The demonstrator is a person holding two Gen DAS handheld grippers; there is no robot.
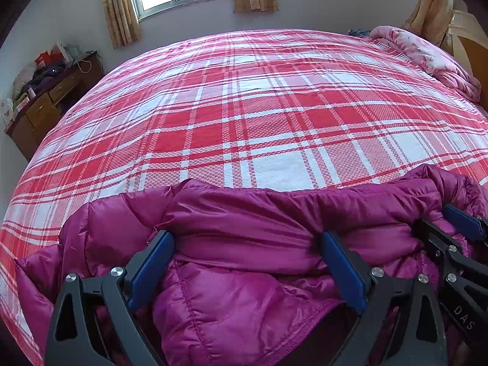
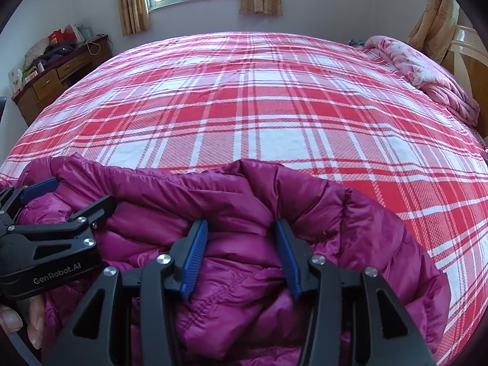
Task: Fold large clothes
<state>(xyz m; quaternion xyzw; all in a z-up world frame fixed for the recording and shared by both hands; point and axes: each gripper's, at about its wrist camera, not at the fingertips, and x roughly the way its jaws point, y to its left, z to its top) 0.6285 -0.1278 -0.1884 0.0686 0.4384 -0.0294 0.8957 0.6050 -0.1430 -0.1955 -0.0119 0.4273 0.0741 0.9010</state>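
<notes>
The left gripper (image 1: 247, 262) points steeply downward with its blue-padded jaws spread wide. Just beside it, the right gripper (image 2: 241, 256) tilts down alike, jaws parted about halfway. Bare fingertips (image 2: 35, 332) curl round the left gripper's body

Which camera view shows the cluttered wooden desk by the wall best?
The right wrist view: the wooden desk shows its drawers and the clutter on top clearly. The left wrist view shows the same desk at the picture's edge, more distorted.
</notes>
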